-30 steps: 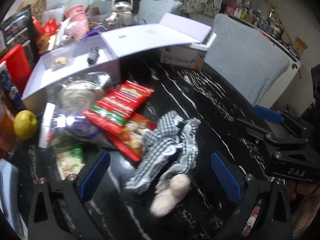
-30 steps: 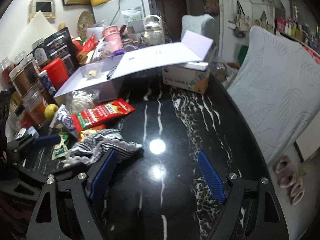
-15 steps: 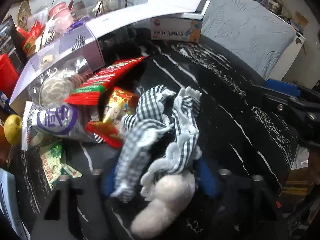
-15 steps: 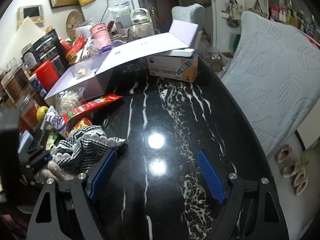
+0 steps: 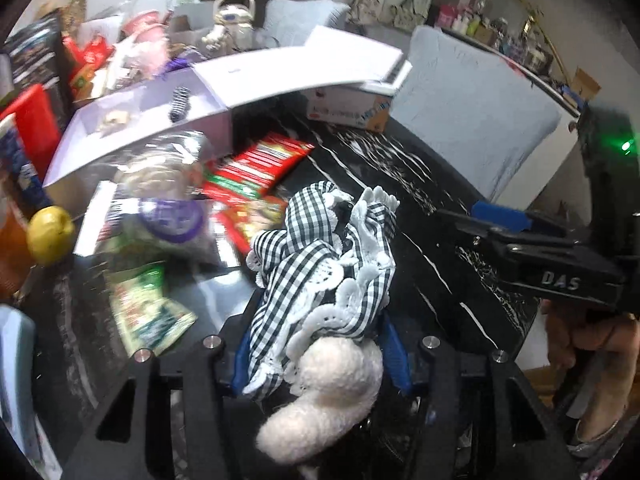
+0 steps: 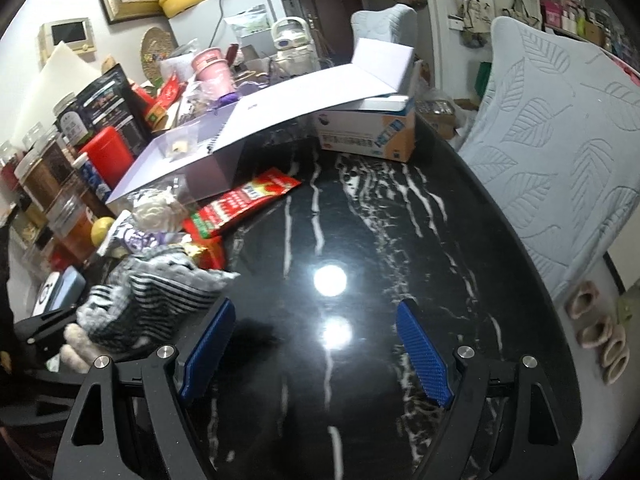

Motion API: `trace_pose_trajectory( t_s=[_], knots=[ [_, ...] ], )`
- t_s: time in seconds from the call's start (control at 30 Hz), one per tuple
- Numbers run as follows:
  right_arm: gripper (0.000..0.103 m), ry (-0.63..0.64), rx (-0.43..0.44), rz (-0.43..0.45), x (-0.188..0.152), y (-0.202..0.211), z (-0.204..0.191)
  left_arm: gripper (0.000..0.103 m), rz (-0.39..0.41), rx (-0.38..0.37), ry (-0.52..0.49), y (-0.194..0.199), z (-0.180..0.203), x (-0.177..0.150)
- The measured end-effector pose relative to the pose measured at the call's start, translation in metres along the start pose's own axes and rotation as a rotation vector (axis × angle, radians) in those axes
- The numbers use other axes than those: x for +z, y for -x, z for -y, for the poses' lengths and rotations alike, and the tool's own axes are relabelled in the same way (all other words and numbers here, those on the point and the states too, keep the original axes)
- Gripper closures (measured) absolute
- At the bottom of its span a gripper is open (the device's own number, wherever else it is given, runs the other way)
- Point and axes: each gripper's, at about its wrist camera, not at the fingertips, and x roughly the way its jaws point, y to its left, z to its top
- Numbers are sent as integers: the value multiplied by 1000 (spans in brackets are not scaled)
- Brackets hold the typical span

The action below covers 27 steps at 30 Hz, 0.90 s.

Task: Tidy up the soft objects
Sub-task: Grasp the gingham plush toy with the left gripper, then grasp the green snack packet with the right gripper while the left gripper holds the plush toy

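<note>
My left gripper (image 5: 320,356) is shut on a soft black-and-white checked cloth item with white lace trim and fluffy white pom-poms (image 5: 320,280). The cloth bunches up between the blue pads and is lifted off the black marble table (image 5: 440,216). The same cloth item (image 6: 160,292) shows at the left of the right wrist view, held by the left gripper. My right gripper (image 6: 316,344) is open and empty over the table (image 6: 360,240); it also shows at the right of the left wrist view (image 5: 520,236).
An open lilac box (image 5: 160,120) with a small checked item inside stands at the back left. Red snack packets (image 5: 256,168), bagged goods, a green sachet (image 5: 148,312) and a lemon (image 5: 50,234) crowd the left. A cardboard box (image 6: 368,132) sits at the back. A pale cushioned chair (image 6: 560,140) stands right.
My left gripper closed on the checked cloth item and lifted it off the table. My right gripper stayed open and shifted only slightly.
</note>
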Motion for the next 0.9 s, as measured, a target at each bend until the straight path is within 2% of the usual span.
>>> trace_pose_trajectory(
  t_s=[0.23, 0.33, 0.5, 0.77, 0.9],
  knots=[
    [19, 61, 60, -16, 3, -9, -33, 50, 48, 108, 112, 32, -44, -18],
    [19, 114, 95, -28, 7, -15, -55, 50, 58, 145, 190, 41, -68, -28],
    [19, 204, 169, -46, 13, -25, -97, 50, 86, 234, 262, 52, -98, -40],
    [21, 326, 274, -98, 8, -47, -165, 50, 87, 253, 352, 57, -136, -50],
    [24, 384, 288, -130, -1, -61, -191, 50, 84, 238, 373, 57, -149, -53]
  ],
)
